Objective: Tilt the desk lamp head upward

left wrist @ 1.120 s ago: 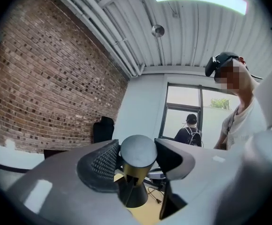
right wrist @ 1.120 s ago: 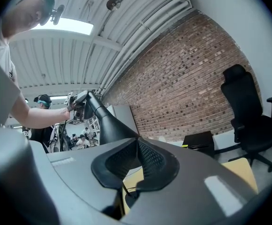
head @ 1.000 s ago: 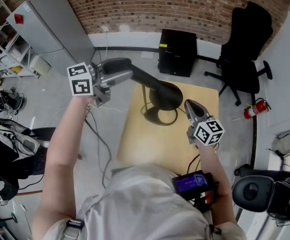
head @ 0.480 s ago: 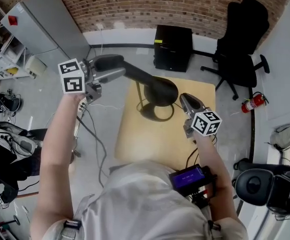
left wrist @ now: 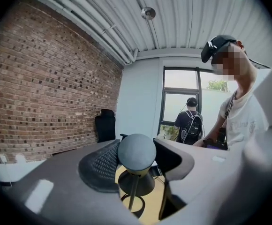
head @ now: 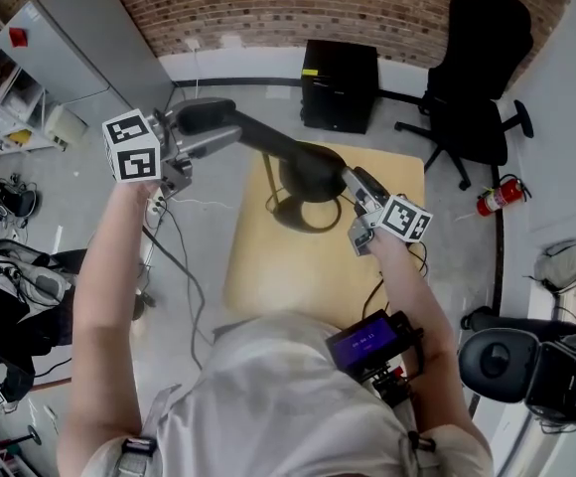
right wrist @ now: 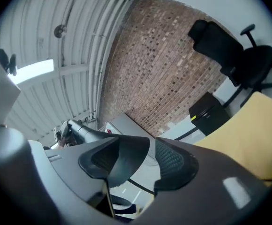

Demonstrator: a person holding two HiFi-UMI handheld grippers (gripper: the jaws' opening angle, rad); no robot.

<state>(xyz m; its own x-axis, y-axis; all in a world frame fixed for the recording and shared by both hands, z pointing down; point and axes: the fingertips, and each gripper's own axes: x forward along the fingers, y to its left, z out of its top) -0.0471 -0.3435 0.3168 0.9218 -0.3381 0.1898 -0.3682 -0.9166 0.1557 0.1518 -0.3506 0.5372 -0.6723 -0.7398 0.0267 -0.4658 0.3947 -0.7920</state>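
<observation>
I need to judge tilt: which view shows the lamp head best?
The head view: the whole lamp head shows from above, on the lamp arm the left gripper grips. The left gripper view shows it small below the arm's end; the right gripper view, a dark edge between the right gripper's opening jaws.

Left gripper [head: 218, 135] raised, arm outstretched, clamped on lamp [head: 268, 145]; right gripper [head: 352, 180] lower, jaws opening, lamp between them.

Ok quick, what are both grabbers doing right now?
Left gripper: closed on the desk lamp's rounded end.
Right gripper: opening, lamp shade between its fingers.
</observation>
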